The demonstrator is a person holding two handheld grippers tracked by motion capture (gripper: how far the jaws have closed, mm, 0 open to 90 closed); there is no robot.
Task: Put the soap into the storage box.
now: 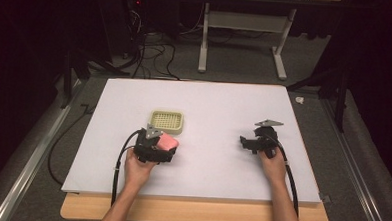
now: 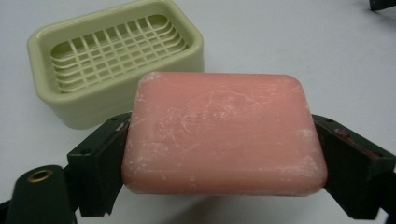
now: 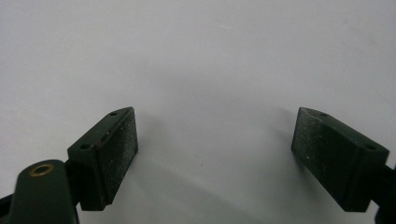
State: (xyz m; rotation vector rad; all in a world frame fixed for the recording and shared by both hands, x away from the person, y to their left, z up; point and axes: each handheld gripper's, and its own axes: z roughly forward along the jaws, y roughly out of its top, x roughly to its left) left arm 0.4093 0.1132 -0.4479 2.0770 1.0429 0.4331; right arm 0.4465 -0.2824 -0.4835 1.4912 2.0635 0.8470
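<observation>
A pink bar of soap (image 2: pixel 224 133) is clamped between the two black jaws of my left gripper (image 2: pixel 219 154), held flat just above the white table. In the high view the soap (image 1: pixel 168 142) sits at the front of the left gripper (image 1: pixel 170 148), just in front of a pale green soap dish (image 1: pixel 166 121). The soap dish (image 2: pixel 112 56) has a slotted grid floor with nothing in it and lies beyond the bar, to its left. My right gripper (image 3: pixel 215 154) hangs open over bare table, nothing between its pads. From above, the right gripper (image 1: pixel 246 143) is at the table's right side.
The white table top (image 1: pixel 209 101) rests on a wooden board (image 1: pixel 194 213). Cables trail from both grippers toward the near edge. Beyond the far edge stand a white frame's legs (image 1: pixel 281 59) and loose floor cables (image 1: pixel 151 53).
</observation>
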